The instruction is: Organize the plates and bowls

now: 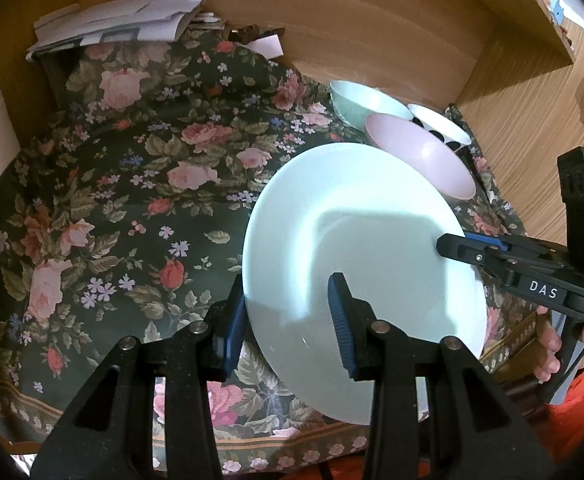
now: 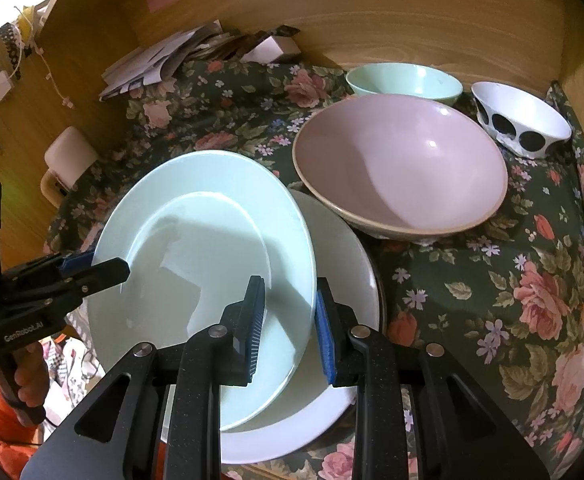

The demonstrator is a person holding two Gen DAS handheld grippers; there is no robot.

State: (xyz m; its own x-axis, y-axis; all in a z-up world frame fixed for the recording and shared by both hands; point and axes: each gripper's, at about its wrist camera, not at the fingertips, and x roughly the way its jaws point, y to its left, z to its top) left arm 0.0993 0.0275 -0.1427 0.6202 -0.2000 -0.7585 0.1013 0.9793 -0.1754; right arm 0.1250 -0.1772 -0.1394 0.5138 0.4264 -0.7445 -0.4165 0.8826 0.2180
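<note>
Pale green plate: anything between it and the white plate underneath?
Nothing visible. The pale green plate, gripped at opposite rims by both hand-held grippers, sits tilted directly over the white plate; the pink bowl stands clear behind.

Upper plate [image 2: 196,264] over lower plate [image 2: 332,360], three bowls [image 2: 400,164] behind.

Papers [image 1: 120,20] lie on the floral tablecloth [image 1: 132,184].

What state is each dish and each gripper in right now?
Pale green plate: held by both grippers at opposite rims, tilted above the white plate.
White plate: lying flat on the flowered cloth, partly covered.
Pink bowl: upright, empty.
Green bowl: upright, empty.
Spotted bowl: upright, empty.
Left gripper: shut on the plate's rim.
Right gripper: shut on the opposite rim.
</note>
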